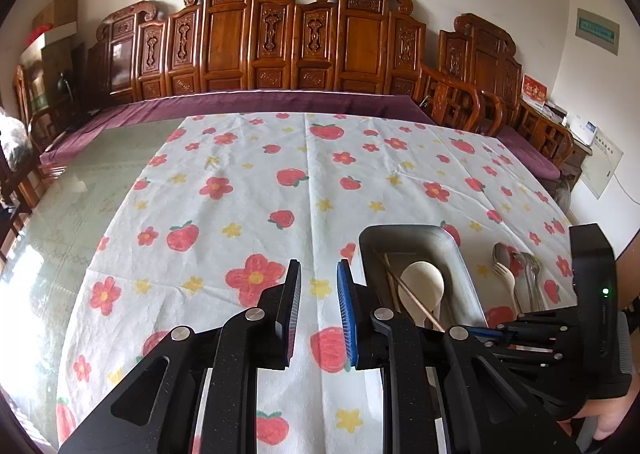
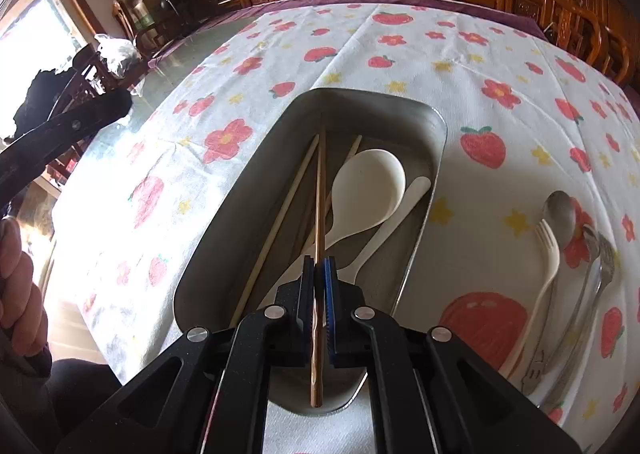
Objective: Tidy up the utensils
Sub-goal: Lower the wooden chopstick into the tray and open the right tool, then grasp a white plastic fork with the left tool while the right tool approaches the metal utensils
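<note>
A brown chopstick (image 2: 319, 213) was pinched by the right gripper (image 2: 319, 278) over the steel tray (image 2: 438, 133); the left gripper (image 1: 319, 294) was parted, empty, above open tablecloth (image 1: 240, 193).

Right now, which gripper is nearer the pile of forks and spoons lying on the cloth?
Right. The right gripper hangs over the metal tray, just beside the forks and spoons; the left gripper is beyond the tray's far side.

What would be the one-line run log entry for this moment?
right gripper: shut on brown chopstick over metal tray | left gripper: open, holds nothing
</note>
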### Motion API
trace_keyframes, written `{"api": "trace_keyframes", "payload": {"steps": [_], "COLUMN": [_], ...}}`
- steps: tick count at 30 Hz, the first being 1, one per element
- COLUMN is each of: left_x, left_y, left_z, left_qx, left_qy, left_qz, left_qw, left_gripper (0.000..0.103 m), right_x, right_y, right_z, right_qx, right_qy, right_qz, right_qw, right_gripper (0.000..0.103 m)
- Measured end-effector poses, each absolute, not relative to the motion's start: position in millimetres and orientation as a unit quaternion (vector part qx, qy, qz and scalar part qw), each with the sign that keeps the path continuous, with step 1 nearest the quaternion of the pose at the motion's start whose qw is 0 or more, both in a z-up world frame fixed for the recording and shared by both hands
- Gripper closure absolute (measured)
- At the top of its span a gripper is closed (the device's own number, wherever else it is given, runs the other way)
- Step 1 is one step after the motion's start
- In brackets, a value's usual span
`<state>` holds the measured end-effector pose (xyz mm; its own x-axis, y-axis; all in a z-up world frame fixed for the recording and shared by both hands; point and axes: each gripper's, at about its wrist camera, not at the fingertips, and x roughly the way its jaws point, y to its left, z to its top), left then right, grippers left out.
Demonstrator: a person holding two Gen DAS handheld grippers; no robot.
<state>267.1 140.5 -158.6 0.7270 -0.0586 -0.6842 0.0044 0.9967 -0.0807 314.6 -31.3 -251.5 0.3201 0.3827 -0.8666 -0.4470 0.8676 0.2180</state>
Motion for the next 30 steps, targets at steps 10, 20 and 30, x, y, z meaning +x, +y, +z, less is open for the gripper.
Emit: {"api": "trace_keyframes", "payload": {"steps": [10,20,30], "left_x": [268,266,258], "left_y": [131,96,40], "left_z": [-161,-167,-173], "left_qx": [-0.026,-0.021,-0.004], "left_qy": [0.373,0.379,0.376], "left_qz": [-0.028,-0.065,-0.104], "left_qw": [0.927,0.923,0.921], "left_gripper": [0.085,0.085,0.085], "right_x": [314,293,272], "right_y": [-36,-115,-218], "right_z": [-249,-206,-209], "right_qx": [-0.019,-0.026,-0.029], "right_qy": [0.499,0.438,0.429], "right_qz": [0.269,0.244,0.159], "right_qw": [0.824,0.865,0.889], "right_gripper": [0.095,0.095,0.082]}}
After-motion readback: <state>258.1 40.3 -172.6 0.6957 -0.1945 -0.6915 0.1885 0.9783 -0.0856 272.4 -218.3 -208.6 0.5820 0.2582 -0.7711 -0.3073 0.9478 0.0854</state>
